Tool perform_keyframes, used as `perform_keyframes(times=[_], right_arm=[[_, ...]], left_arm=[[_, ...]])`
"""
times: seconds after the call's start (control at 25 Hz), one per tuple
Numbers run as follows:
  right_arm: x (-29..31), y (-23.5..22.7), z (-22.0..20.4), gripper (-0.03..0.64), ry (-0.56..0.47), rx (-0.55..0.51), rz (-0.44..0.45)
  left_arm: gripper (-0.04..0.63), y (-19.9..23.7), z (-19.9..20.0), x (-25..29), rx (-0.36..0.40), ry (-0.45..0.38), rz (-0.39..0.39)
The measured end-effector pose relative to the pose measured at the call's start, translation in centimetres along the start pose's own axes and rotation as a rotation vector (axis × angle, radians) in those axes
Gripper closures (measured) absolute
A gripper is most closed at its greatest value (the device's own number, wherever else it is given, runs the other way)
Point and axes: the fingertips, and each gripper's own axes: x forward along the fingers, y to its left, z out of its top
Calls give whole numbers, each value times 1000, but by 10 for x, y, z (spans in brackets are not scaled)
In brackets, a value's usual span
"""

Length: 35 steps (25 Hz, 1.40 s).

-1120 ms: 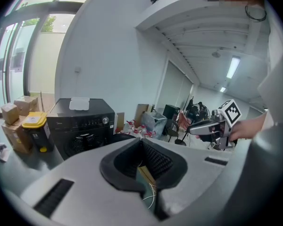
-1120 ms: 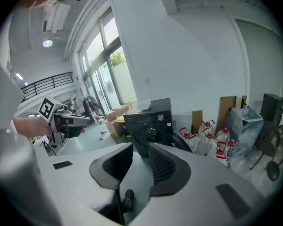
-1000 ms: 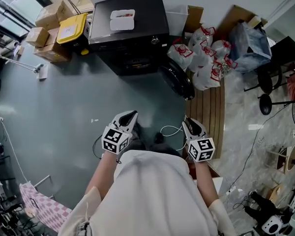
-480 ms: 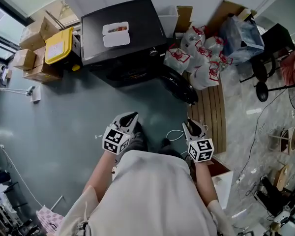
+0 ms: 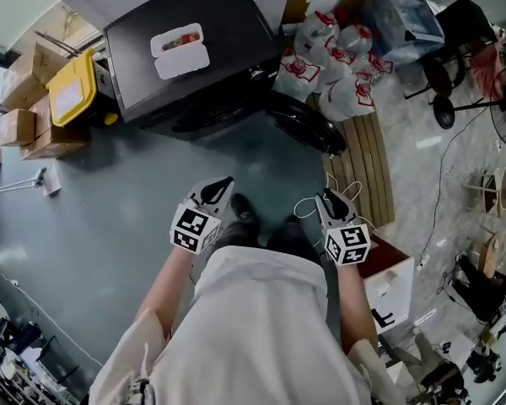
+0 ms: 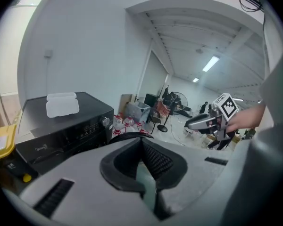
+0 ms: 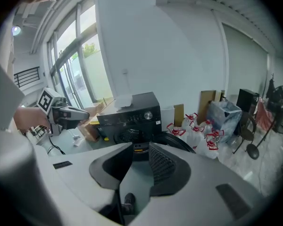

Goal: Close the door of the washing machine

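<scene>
Your left gripper [image 5: 217, 191], lower centre-left, has its fingers released, with nothing between them. Over the last second you have stepped closer. The black washing machine [image 5: 185, 66] now looms larger in the upper left of the head view, so the door [image 5: 308, 126] is coming within reach, though neither gripper touches it yet. The door is round and dark, swung wide open at upper centre, just beside the white bags [image 5: 341, 91]. Your right gripper [image 5: 329, 205], lower centre-right, is likewise parted and empty, and looks the nearer one to the door.
</scene>
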Motion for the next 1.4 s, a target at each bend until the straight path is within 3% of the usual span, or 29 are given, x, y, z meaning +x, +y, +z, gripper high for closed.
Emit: perform_keyframes(times=[0.4,0.88,1.4], right_arm=[[20,-41,-15,492,82,13,-69],[96,-131,-67,492,198,-26,-15],[162,-240,-144,492,347,-172,-6]], left_arm=[[584,11,-11,43,-38,32,-32],[584,7,-52,134,-117,84,33],[584,-18,-98,223,-136,172,35]])
